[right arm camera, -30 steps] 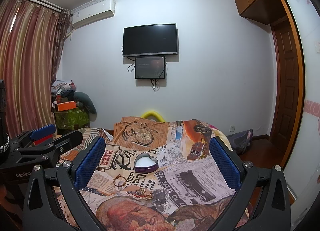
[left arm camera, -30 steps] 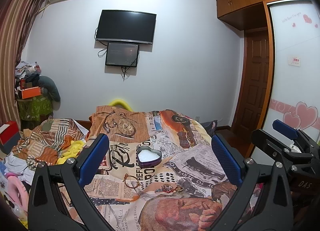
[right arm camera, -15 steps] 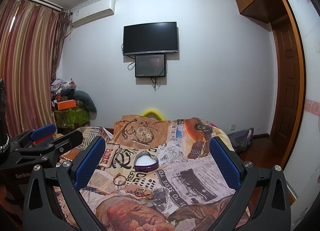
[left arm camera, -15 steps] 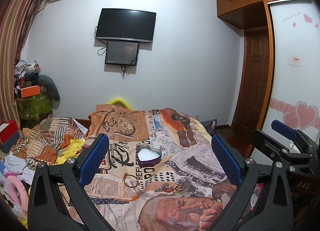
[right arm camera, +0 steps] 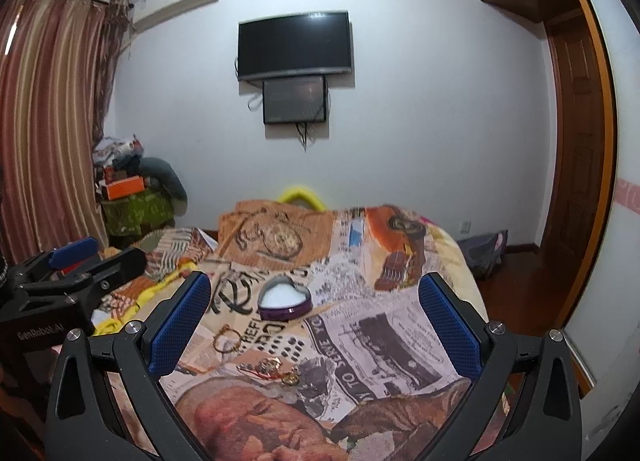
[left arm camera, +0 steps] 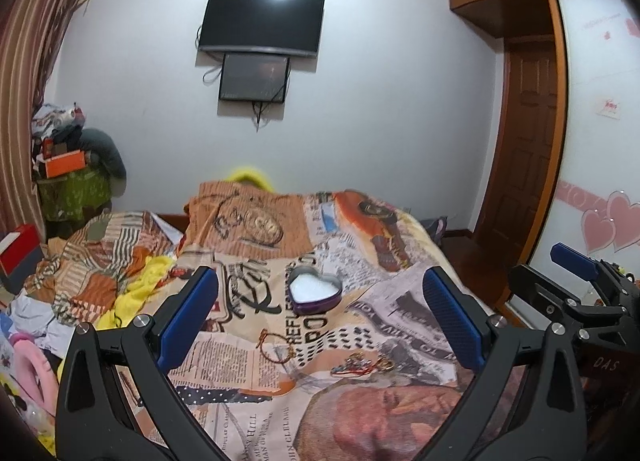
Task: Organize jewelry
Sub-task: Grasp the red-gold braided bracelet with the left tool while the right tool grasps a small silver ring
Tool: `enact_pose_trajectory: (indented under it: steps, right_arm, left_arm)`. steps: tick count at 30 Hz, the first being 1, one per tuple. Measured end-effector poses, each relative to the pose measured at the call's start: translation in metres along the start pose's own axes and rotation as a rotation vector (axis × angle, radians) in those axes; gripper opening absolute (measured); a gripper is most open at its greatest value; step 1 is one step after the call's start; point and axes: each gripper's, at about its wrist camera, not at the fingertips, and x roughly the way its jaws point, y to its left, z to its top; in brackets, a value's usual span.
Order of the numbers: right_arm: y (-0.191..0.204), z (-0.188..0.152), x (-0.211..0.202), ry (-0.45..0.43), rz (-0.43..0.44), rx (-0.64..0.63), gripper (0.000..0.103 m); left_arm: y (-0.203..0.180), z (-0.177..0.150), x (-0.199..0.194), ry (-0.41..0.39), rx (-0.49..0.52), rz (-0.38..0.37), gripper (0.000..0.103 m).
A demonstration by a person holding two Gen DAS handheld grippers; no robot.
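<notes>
I see both hand-held grippers, left (left arm camera: 320,315) and right (right arm camera: 314,317), jaws spread wide, holding nothing. Heart tin (left arm camera: 315,292) sits on the bed (left arm camera: 404,301) ahead between the fingers; bracelet (left arm camera: 275,349) and charm cluster (left arm camera: 362,365) lie nearer.

Both tools share one build: matte black forked frames with silver screw heads and blue textured pads on the fingers. The left tool (left arm camera: 320,313) appears in the right view with white "GenRobot.AI" lettering; the right tool (right arm camera: 314,319) shows "DAS" in the left view.
</notes>
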Motion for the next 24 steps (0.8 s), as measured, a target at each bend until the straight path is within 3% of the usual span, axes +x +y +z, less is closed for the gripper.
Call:
enact_pose_trajectory:
  steps: [8,13,18,22,24]
  right_arm:
    - [-0.016,-0.026,0.046,0.178,-0.007,0.004,0.103]
    - [-0.015,-0.048,0.070,0.305,0.010,-0.025,0.099]
    - [-0.015,-0.062,0.090,0.417,0.088,-0.033,0.074]
    - [-0.010,-0.065,0.101,0.455,0.136,-0.049,0.063]
    - [-0.010,-0.068,0.107,0.469,0.157,-0.054,0.052]
  left_arm:
    - [0.029,-0.031,0.056,0.163,0.015,0.105,0.103]
    - [0.050,-0.061,0.091,0.297,-0.004,0.127,0.098]
    - [0.060,-0.088,0.122,0.419,-0.006,0.100,0.081]
    - [0.064,-0.096,0.140,0.468,-0.017,0.062,0.071]
    - [0.066,-0.096,0.146,0.478,-0.026,0.047,0.068]
